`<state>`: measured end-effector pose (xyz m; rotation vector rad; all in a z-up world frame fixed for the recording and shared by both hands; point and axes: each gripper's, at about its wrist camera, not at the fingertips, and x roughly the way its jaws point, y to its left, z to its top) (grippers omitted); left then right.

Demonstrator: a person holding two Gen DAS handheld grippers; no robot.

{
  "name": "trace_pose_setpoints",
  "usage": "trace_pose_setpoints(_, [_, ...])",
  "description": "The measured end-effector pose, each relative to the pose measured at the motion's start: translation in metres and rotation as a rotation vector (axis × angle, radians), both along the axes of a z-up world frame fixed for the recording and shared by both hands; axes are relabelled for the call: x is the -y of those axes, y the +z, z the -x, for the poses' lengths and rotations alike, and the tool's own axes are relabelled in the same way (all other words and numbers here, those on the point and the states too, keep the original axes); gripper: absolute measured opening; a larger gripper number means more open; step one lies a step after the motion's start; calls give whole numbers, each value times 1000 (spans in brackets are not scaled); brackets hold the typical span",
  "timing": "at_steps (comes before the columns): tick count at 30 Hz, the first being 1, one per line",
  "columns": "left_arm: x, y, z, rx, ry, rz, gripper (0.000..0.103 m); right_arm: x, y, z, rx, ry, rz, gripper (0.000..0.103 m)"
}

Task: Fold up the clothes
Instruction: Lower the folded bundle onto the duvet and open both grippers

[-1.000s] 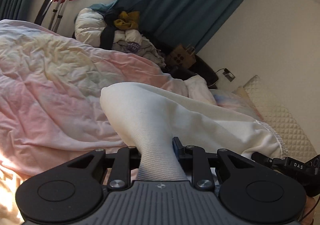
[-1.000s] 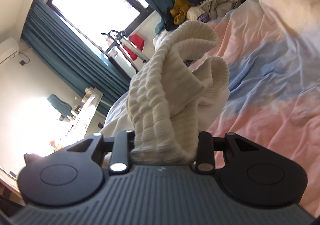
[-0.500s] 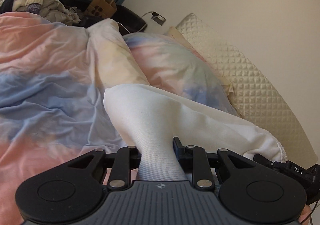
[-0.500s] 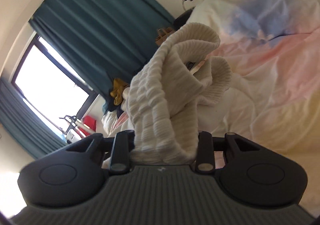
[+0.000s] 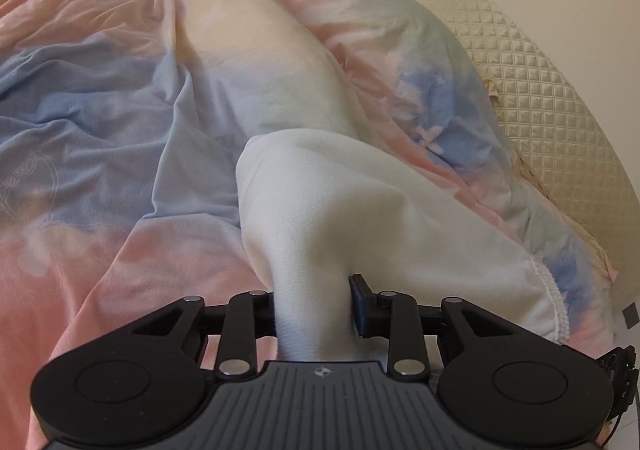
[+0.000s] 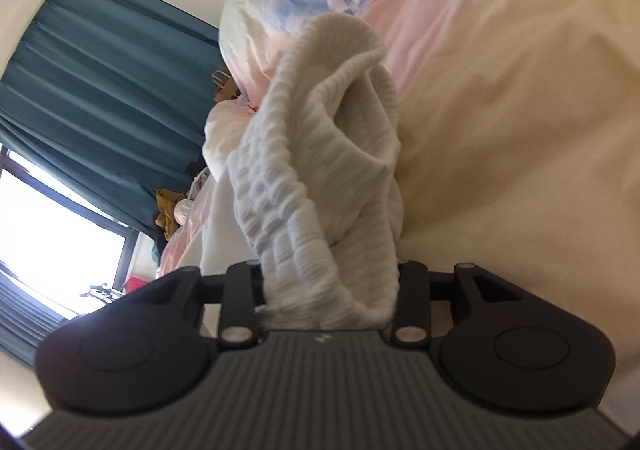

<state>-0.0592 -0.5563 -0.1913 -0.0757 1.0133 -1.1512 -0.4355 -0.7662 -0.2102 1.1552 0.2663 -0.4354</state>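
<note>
My left gripper (image 5: 314,304) is shut on a smooth white garment (image 5: 360,218), gripped by its ribbed cuff, which bulges forward over the bed and trails off right to a stitched hem (image 5: 554,298). My right gripper (image 6: 328,290) is shut on the ribbed elastic band of white cloth (image 6: 320,154), bunched and standing up between its jaws. Both fingertips are hidden by the cloth. Whether the two grippers hold the same garment cannot be told.
A rumpled pastel pink, blue and cream duvet (image 5: 100,90) covers the bed below both grippers. A matching pillow (image 5: 400,62) and a quilted cream headboard (image 5: 532,90) lie right. Teal curtains (image 6: 92,82), a bright window (image 6: 48,234) and a clothes pile (image 6: 168,210) stand beyond.
Both grippers have swung round from the window side toward the headboard end of the bed and tipped down toward the duvet. Each keeps its hold on the white cloth.
</note>
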Motion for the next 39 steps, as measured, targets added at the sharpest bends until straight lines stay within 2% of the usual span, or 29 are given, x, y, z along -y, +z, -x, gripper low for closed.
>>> trace_pose_setpoints(2, [-8,2,3,3,-4,18,34,-3,-9,1,4,-18,-13,40])
trace_pose_setpoints(7, [-17,26,15,70,-5,-12,40,-11,6,-5,-52,-46,10,48])
trace_pose_setpoints(9, [-25,42,22,103,-4,-30,47,-15,20,-6,-108,-63,35,52])
trace_pose_setpoints(11, [-36,59,31,139,-16,-34,60,-22,37,-5,-168,-92,65,54])
trace_pose_setpoints(12, [-41,68,34,162,-17,-34,63,-25,46,-2,-194,-109,78,55])
trace_pose_setpoints(14, [-54,89,44,214,-15,-13,77,-33,65,3,-234,-137,112,55])
trace_pose_setpoints(15, [-60,100,48,238,-14,1,81,-39,75,8,-244,-146,134,56])
trace_pose_setpoints(18, [-85,141,69,296,-6,33,83,-56,103,20,-256,-166,193,58])
trace_pose_setpoints(20, [-104,167,86,340,6,52,92,-66,124,30,-233,-179,245,64])
trace_pose_setpoints(21, [-113,180,94,363,12,62,93,-75,136,33,-228,-184,278,73])
trace_pose_setpoints(24, [-139,213,117,413,24,84,94,-102,172,40,-212,-197,377,83])
trace_pose_setpoints(27, [-166,241,141,454,39,98,100,-132,204,45,-203,-189,458,83])
trace_pose_setpoints(32, [-211,274,180,522,65,96,102,-188,248,47,-222,-137,564,83])
trace_pose_setpoints(36, [-243,287,207,562,81,89,103,-236,269,46,-242,-89,649,82])
trace_pose_setpoints(39, [-272,290,224,568,92,89,103,-266,275,43,-245,-71,672,82])
